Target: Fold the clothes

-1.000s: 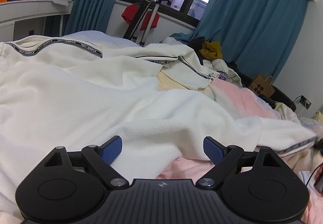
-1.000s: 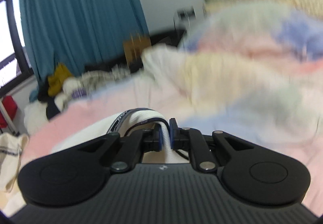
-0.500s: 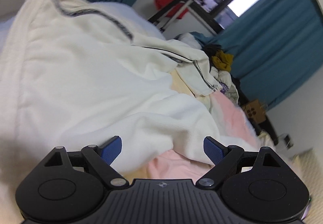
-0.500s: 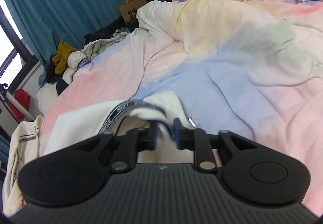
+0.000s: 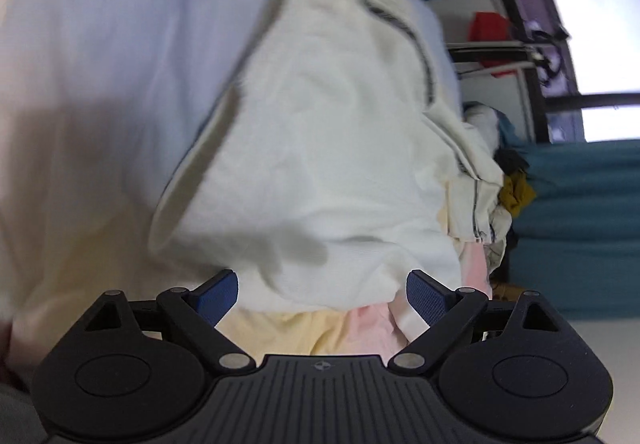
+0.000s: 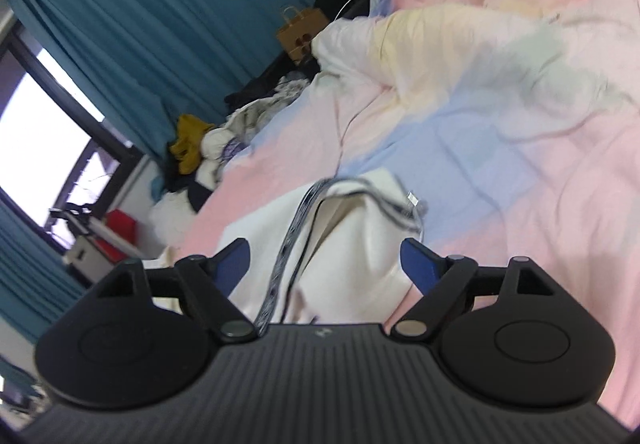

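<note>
The bed [image 6: 540, 148] takes up most of the room, its pastel quilt [image 6: 480, 172] rumpled in pink, blue and yellow, with teal curtains [image 6: 152, 32] and a bright window [image 6: 36, 116] behind. Spread across the quilt is the white garment [image 5: 320, 132], a thick cream top with dark printed trim [image 6: 288, 240]; its body lies bunched in front of the left gripper [image 5: 322, 294], running from six o'clock up toward one in that view, while one end of it, trim and all, sits loose between the fingers of the right gripper [image 6: 325, 264]. A heap of other clothes [image 6: 208, 148] waits at the far edge of the bed, at about ten o'clock from the right gripper, with a paper bag [image 6: 300, 32] beyond it. Both grippers have their blue fingers [image 5: 424, 298] spread wide and hold nothing; the left pair frames the garment's near edge without pinching it. To my eye the garment is between folds: one end has been laid down and neither gripper has a new hold. The next move likely calls for each gripper to pick a fresh edge or corner, the left on the hem just before it, close firmly on one layer only, then carry it across evenly so the thick cloth does not bunch.
</note>
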`<state>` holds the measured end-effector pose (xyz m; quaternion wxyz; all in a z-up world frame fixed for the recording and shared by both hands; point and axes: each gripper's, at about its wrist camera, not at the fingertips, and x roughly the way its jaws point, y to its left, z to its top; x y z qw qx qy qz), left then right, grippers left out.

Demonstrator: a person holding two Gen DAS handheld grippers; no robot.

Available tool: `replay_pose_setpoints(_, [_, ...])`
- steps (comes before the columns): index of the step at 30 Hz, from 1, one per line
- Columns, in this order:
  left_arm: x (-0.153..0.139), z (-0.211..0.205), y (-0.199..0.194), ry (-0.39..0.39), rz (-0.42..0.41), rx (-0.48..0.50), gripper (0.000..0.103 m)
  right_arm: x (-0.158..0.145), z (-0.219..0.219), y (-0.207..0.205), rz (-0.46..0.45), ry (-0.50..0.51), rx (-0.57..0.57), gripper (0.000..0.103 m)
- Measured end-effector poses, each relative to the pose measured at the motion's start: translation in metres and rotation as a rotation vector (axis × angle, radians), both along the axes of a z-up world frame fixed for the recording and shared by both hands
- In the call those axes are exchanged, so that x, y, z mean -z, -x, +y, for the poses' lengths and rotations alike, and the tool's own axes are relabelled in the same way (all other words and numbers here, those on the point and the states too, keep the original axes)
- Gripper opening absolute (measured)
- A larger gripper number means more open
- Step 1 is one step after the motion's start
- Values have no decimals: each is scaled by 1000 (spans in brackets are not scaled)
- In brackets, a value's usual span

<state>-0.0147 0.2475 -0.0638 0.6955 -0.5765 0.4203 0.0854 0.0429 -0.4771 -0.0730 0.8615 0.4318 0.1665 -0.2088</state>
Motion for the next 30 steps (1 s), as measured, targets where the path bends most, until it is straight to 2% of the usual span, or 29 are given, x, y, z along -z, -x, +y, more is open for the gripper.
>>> replay_pose_setpoints(1, [5, -2, 2, 32, 36, -14, 93, 2, 0, 0, 0, -20, -11, 85])
replay_pose_setpoints(4, [15, -15, 3, 86, 76, -23, 93, 8, 1, -2, 1, -76, -43, 85])
replay_pose_setpoints(7, [30, -22, -10, 114, 66, -15, 93, 15, 3, -12, 35, -92, -77, 85])
replay_pose_setpoints(10, [46, -16, -25, 70, 66, -43, 87, 22, 6, -23, 73, -103, -126, 85])
replay_pose_setpoints(11, [49, -13, -30, 55, 61, -40, 83, 26, 6, -24, 78, -124, -138, 85])
replay_pose_setpoints(13, [54, -8, -27, 76, 62, -78, 74, 32, 5, -27, 86, -165, -161, 85])
replay_pose_setpoints(14, [54, -5, -26, 83, 54, -91, 63, 34, 4, -27, 80, -183, -164, 85])
replay_pose_setpoints(15, [52, -1, -25, 80, 41, -100, 44, 34, 4, -27, 66, -197, -166, 85])
replay_pose_setpoints(16, [49, 4, -24, 79, 28, -107, 35, 34, 3, -26, 51, -210, -167, 85])
replay_pose_setpoints(18, [42, 13, -21, 78, -4, -116, 24, 32, 4, -24, 18, -224, -169, 86])
replay_pose_setpoints(21, [21, 24, -19, 28, -79, -106, 14, 28, 5, -23, -15, -228, -175, 86])
replay_pose_setpoints(24, [-6, 34, -21, -38, -149, -87, 10, 25, 7, -24, -17, -213, -183, 86])
replay_pose_setpoints(28, [-45, 53, -22, -116, -242, -99, 7, 24, 8, -23, -21, -211, -188, 86])
replay_pose_setpoints(30, [-55, 59, -29, -168, -243, -75, 7, 24, 7, -22, -26, -222, -184, 86])
